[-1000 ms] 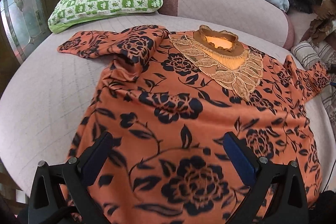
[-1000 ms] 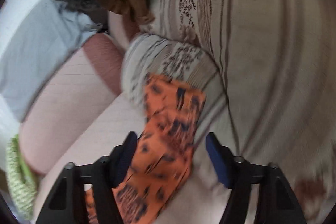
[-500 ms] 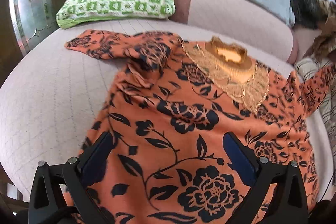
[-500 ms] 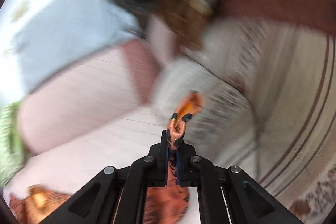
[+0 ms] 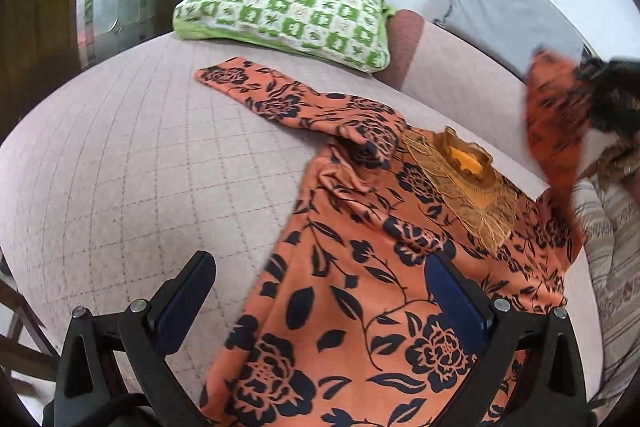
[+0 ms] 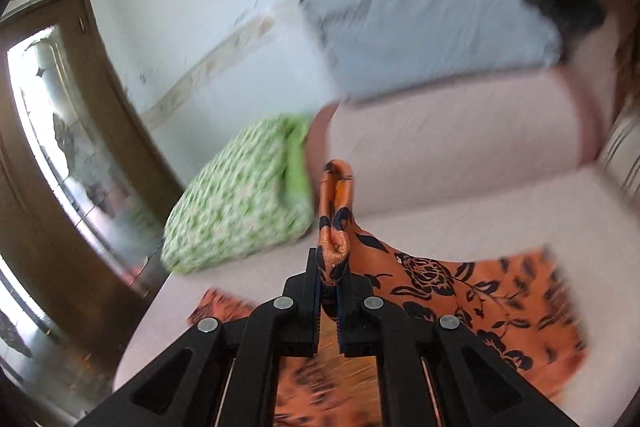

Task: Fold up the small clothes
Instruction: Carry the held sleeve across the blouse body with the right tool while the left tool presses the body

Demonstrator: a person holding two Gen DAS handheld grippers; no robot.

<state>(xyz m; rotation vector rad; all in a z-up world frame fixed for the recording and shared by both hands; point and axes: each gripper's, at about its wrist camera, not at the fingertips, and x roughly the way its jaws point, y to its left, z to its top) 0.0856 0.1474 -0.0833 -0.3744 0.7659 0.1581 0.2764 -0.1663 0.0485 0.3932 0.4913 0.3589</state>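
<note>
An orange blouse [image 5: 360,267] printed with dark navy roses lies spread front-up on a pale pink quilted bed [image 5: 120,167], its gold lace collar [image 5: 460,175] sitting toward two o'clock in the left wrist view. One sleeve [image 5: 272,95] stretches flat across the quilt toward eleven o'clock, its cuff ending just short of a green-and-white checked pillow [image 5: 288,11]. The other sleeve [image 5: 556,119] is lifted off the bed at three o'clock, blurred, hanging from a dark shape at the frame's edge that is too smeared to make out. In the right wrist view the right gripper [image 6: 329,279] is clamped tight on a bunched fold of that orange sleeve fabric, a loop of cloth poking out above the pads at twelve o'clock, while the rest of the blouse trails down toward four o'clock over the bed. The left gripper [image 5: 320,291] hovers over the blouse's lower part with its jaws spread wide and nothing between the blue pads [image 5: 456,303]; the right-hand pad is above the floral cloth, the left-hand one above bare quilt at seven o'clock. Behind the bed, a pink bolster [image 5: 452,67] runs along the wall, with a grey cushion [image 5: 508,15] leaning above it at one o'clock. A striped beige blanket [image 5: 612,267] lies at four o'clock beside the blouse, and a wooden door with frosted glass [image 6: 60,147] stands at nine o'clock in the right wrist view.
</note>
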